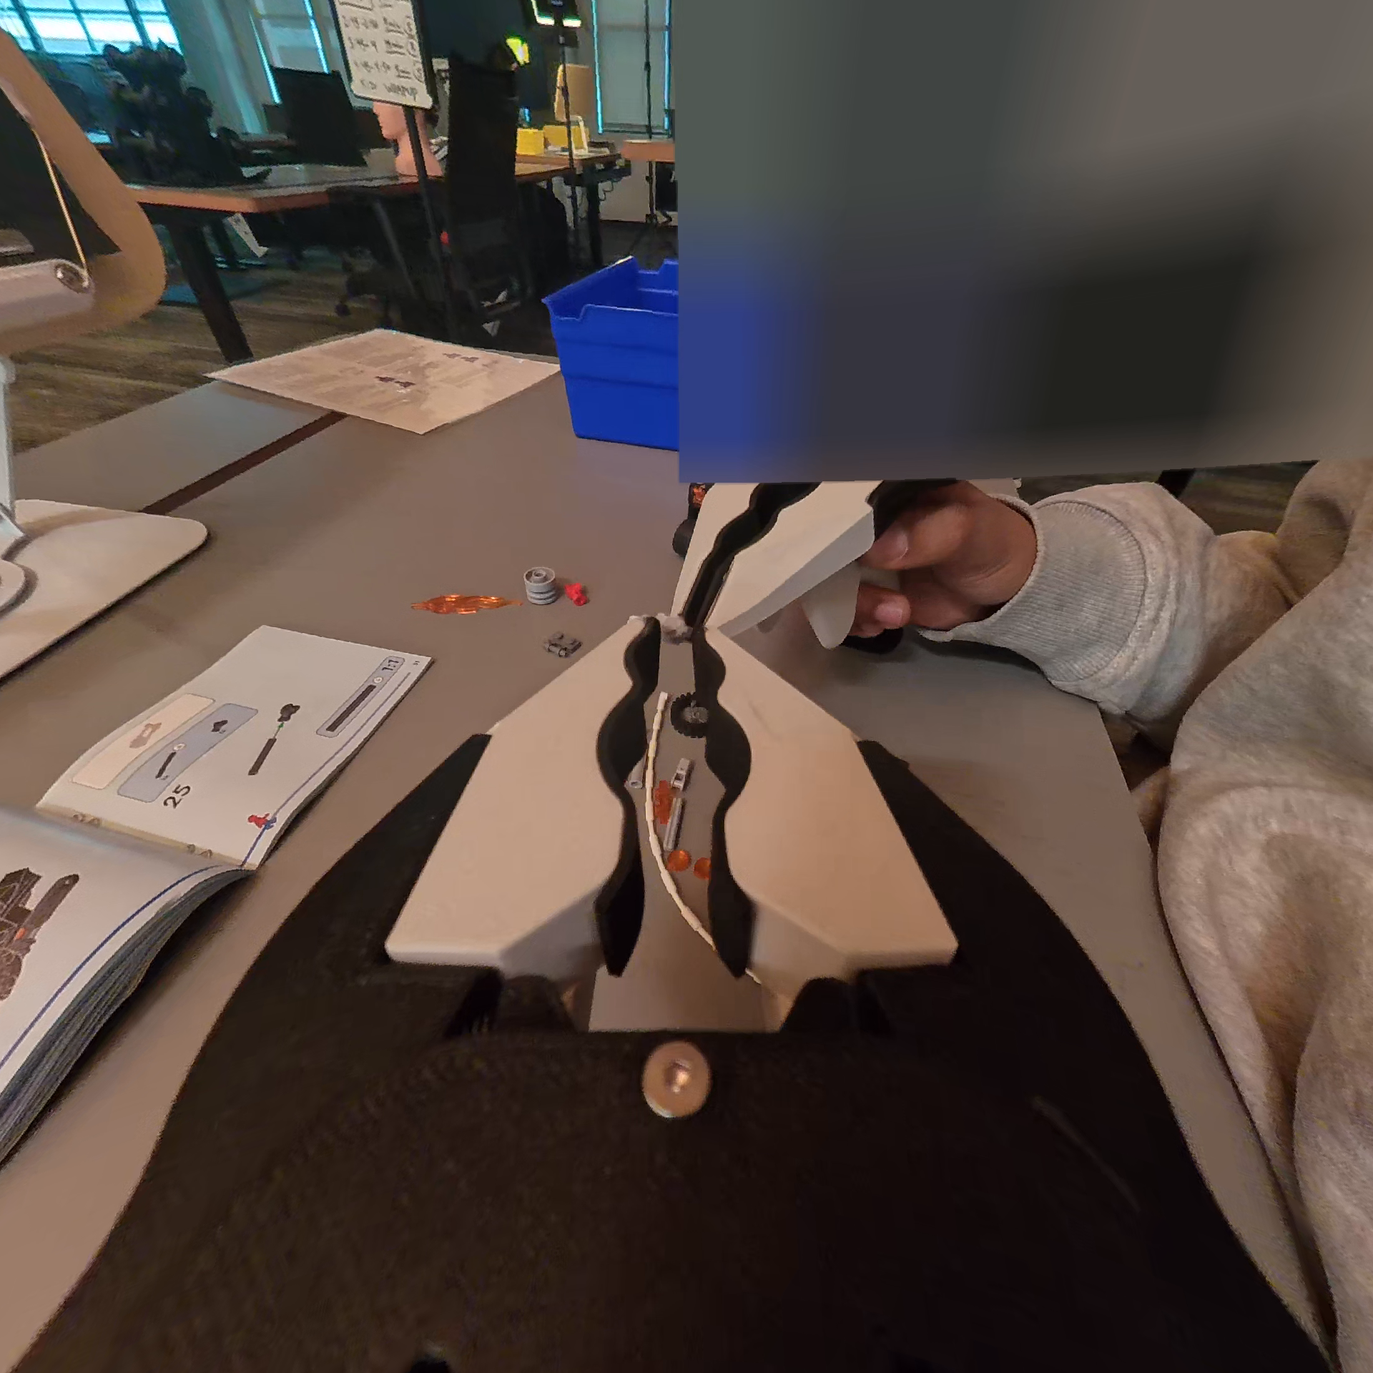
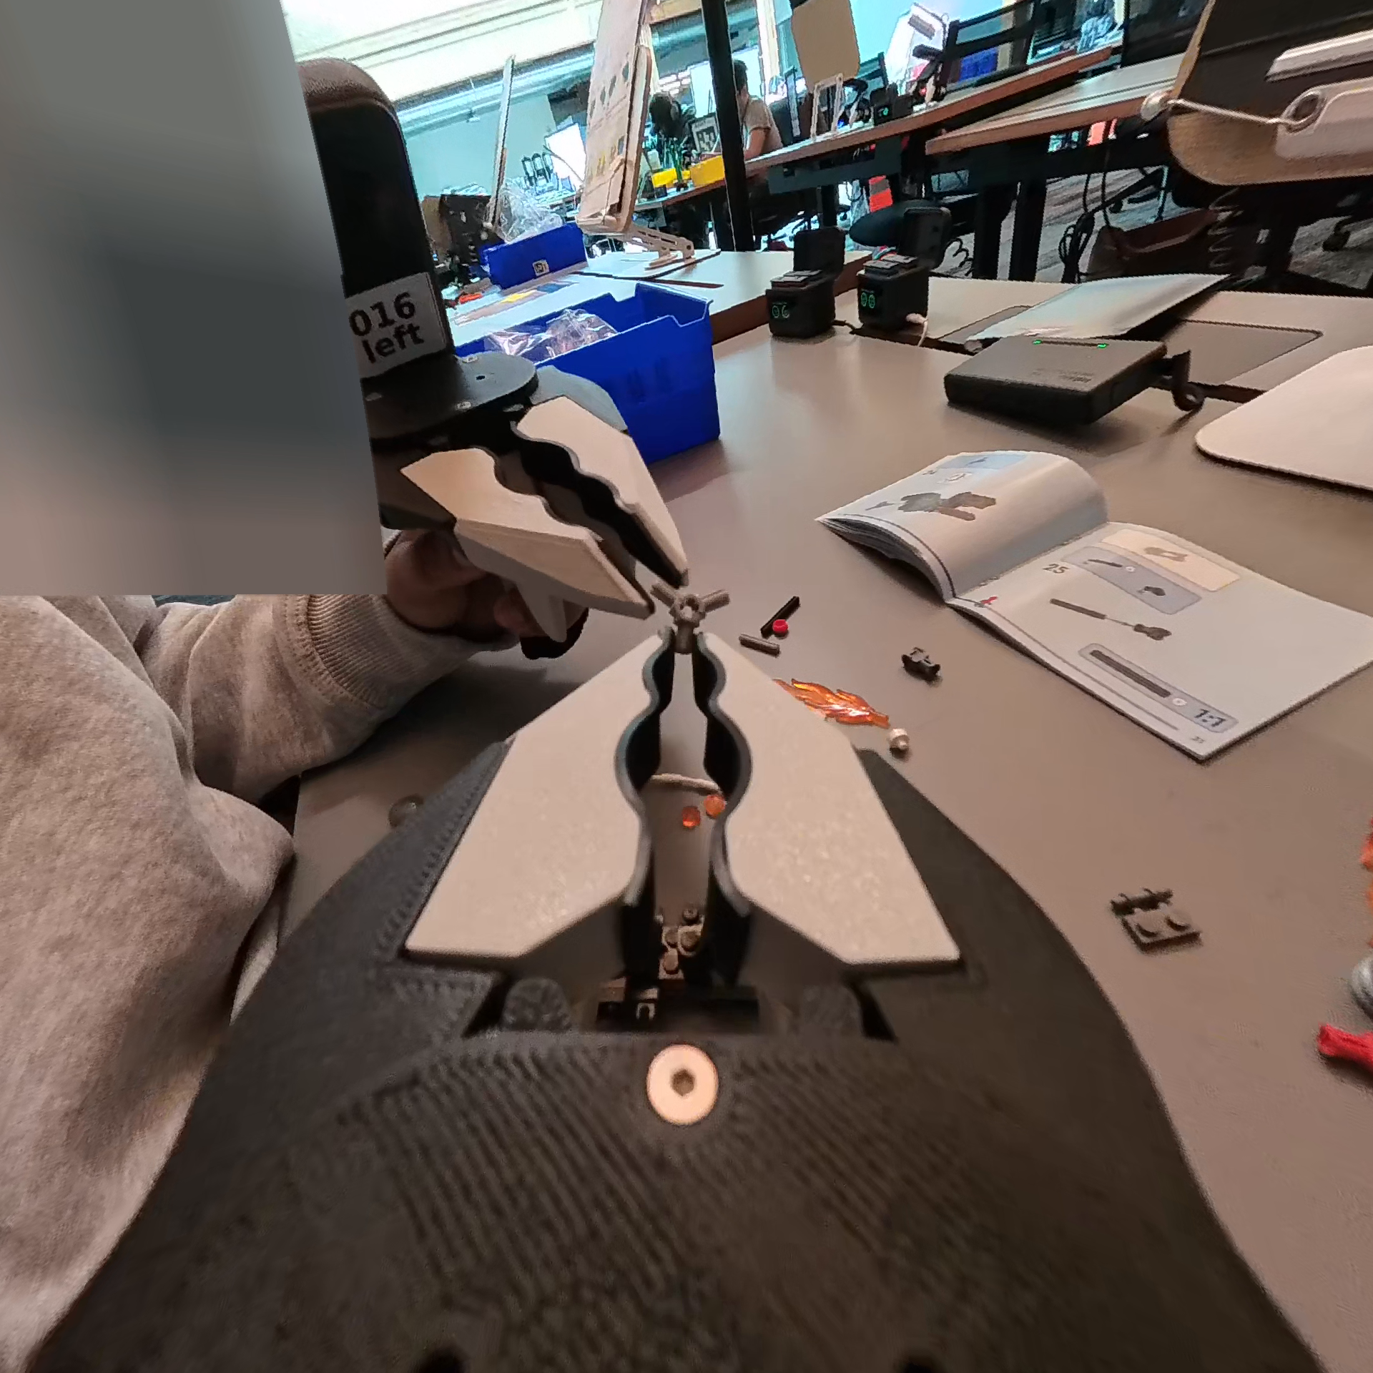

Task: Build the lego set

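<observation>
A small grey pronged lego piece [image 2: 687,613] is held above the grey table [image 2: 966,817] between both grippers. My right gripper [image 2: 682,640] is shut on its lower stem. My left gripper [image 2: 663,593] comes in from the left and pinches one upper prong. In the left wrist view the left gripper [image 1: 672,630] is shut on the pale piece [image 1: 674,628], and the right gripper [image 1: 691,620] meets it tip to tip from the right. Loose parts lie below: a black tyre [image 1: 691,713], a white hose [image 1: 654,802], grey pins [image 1: 677,780] and orange studs [image 1: 680,862].
An open instruction booklet [image 1: 223,743] lies at the left, also in the right wrist view [image 2: 1114,594]. An orange flame piece [image 1: 466,603], a grey wheel hub [image 1: 540,585], a red bit [image 1: 576,592] and a dark plate [image 2: 1155,925] are scattered. A blue bin [image 1: 624,349] stands behind. Both grippers' tips are close together, under 4 cm apart.
</observation>
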A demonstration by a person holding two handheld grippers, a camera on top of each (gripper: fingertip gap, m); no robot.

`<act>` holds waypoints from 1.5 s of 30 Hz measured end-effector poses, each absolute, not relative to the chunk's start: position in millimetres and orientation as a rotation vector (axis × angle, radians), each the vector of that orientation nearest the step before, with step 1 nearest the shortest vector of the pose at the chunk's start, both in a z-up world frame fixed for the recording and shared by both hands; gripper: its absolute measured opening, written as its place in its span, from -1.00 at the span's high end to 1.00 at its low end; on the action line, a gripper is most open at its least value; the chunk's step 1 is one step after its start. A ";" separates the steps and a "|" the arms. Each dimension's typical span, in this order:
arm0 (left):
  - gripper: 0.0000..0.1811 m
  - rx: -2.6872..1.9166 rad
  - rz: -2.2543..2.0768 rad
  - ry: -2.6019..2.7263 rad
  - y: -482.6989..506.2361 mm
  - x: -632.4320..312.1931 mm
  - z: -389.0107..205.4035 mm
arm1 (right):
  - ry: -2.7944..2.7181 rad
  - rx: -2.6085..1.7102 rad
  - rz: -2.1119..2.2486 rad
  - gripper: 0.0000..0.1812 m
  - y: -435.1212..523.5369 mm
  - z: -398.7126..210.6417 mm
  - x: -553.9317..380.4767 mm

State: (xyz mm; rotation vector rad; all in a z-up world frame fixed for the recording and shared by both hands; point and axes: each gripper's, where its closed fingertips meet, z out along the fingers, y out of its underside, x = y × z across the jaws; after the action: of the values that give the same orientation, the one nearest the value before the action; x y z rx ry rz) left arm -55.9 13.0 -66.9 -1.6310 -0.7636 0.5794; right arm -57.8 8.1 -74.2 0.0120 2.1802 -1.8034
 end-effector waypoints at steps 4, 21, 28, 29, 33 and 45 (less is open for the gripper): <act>0.96 -1.645 0.585 -0.764 13.7 -56.0 -68.5 | 2.186 0.003 -1.797 0.98 7.5 -75.2 -56.1; 0.97 -1.212 -0.115 -0.824 7.0 -42.6 -43.5 | 2.240 -0.248 -2.098 0.81 11.2 -50.1 -48.8; 0.97 -1.173 -0.272 -0.802 15.3 -36.2 -42.9 | 2.353 -0.549 -2.288 0.91 12.4 -43.1 -32.5; 0.97 -1.168 -0.289 -0.800 16.1 -35.6 -42.7 | 2.383 -0.575 -2.301 0.93 11.8 -44.2 -32.5; 0.97 -1.150 -0.320 -0.810 15.5 -36.0 -43.7 | 2.479 -0.654 -2.345 0.94 10.0 -47.0 -33.5; 0.67 -1.161 -0.210 -0.854 10.0 -45.6 -47.6 | 2.382 -0.296 -2.300 0.95 16.8 -39.1 -57.5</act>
State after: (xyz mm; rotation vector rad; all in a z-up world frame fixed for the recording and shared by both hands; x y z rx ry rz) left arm -45.6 10.0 -47.6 -1.1610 -0.8542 -0.2101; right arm -57.5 16.8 -39.1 -0.2961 2.3824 -2.3001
